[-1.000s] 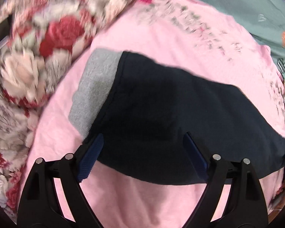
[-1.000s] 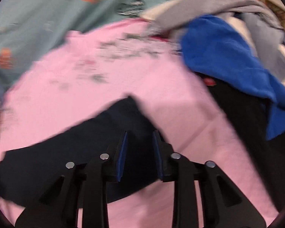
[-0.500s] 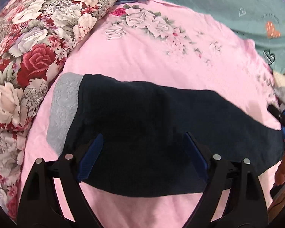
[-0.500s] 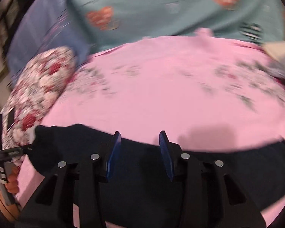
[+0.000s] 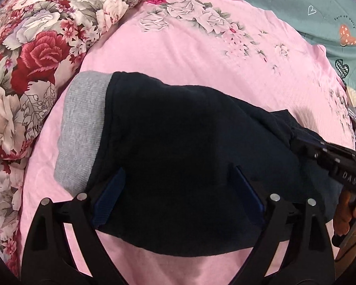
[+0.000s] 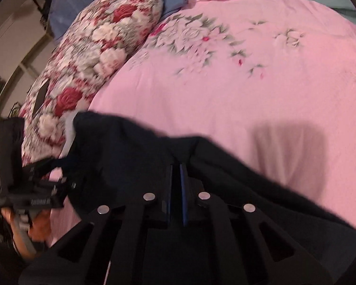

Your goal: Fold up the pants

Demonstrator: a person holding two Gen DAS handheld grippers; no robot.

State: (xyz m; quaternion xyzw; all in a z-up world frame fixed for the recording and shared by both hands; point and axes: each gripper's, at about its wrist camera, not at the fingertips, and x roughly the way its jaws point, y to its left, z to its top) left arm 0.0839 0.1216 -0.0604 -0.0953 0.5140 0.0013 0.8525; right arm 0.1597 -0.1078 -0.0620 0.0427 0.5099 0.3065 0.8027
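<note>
A: what changed in the last second?

B: right gripper (image 6: 175,190) has gone from fingers apart to pinched down on the dark fabric of the pants (image 5: 178,147). It has also swung round; its camera now looks toward the floral pillow (image 6: 95,54) instead of the clothes pile it faced a second ago

A: left?

B: left gripper (image 5: 178,190) unchanged, jaws wide apart, hovering over the near edge of the pants, holding nothing. From the right wrist view it sits at the waistband end

A: so fold has started?

B: my read: yes, right has the leg end in its grip and is carrying it toward the waistband. In the left view there's now a raised doubled layer ahead of the right gripper (image 5: 327,156) that wasn't there half a second ago

A: pants state?

B: navy, soft knit, with a grey ribbed waistband (image 5: 83,128) toward the pillow. Lying on the pink bedsheet (image 5: 201,54), waist half flat, leg half lifted and bunched at the grip

A: risk?

B: edges may land skewed, the right view is too blurred to judge alignment
</note>
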